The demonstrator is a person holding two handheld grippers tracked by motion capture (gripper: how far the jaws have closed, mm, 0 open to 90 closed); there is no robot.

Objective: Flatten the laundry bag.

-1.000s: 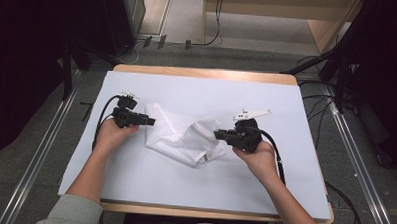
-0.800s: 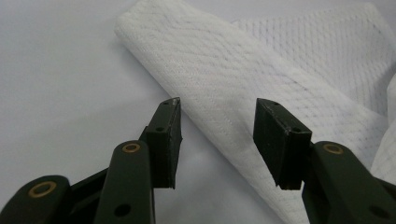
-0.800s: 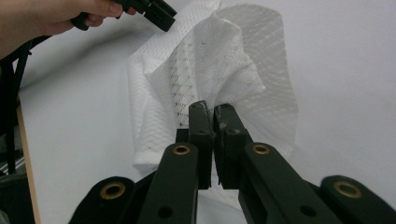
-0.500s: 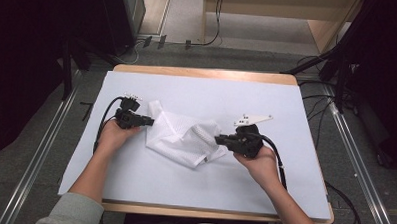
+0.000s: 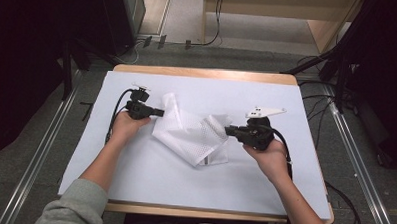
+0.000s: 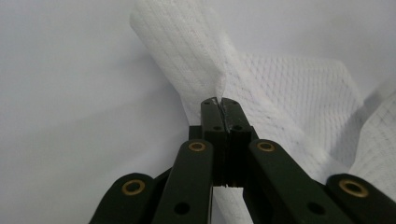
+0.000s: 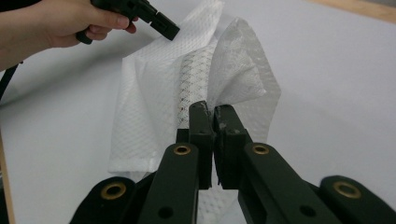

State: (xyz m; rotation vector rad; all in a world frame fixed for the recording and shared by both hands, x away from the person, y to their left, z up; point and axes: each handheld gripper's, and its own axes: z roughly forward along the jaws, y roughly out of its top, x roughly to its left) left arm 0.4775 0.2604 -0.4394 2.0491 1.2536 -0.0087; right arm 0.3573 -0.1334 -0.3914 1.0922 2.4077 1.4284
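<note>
A white mesh cloth [image 5: 190, 136] lies crumpled in the middle of the white sheet [image 5: 134, 175]. My left gripper [image 5: 161, 112] is at the cloth's upper left edge. Its jaws have just been closing, and in the left gripper view they [image 6: 219, 100] stand shut with a fold of the cloth [image 6: 289, 93] pinched between the tips. My right gripper [image 5: 227, 129] holds the cloth's right corner. In the right gripper view it [image 7: 211, 108] is shut on the cloth [image 7: 149, 93], which rises a little off the sheet there. The left gripper [image 7: 170, 30] also shows farther off.
The white sheet covers a wooden table [image 5: 203, 72]. Metal rails [image 5: 40, 151] run along both sides, and cables lie on the floor behind and to the right. Bare sheet lies in front of and behind the cloth.
The left gripper has moved right to the cloth's edge and closed on it; that edge now stands up a little. The right hand has stayed put with its grip.
</note>
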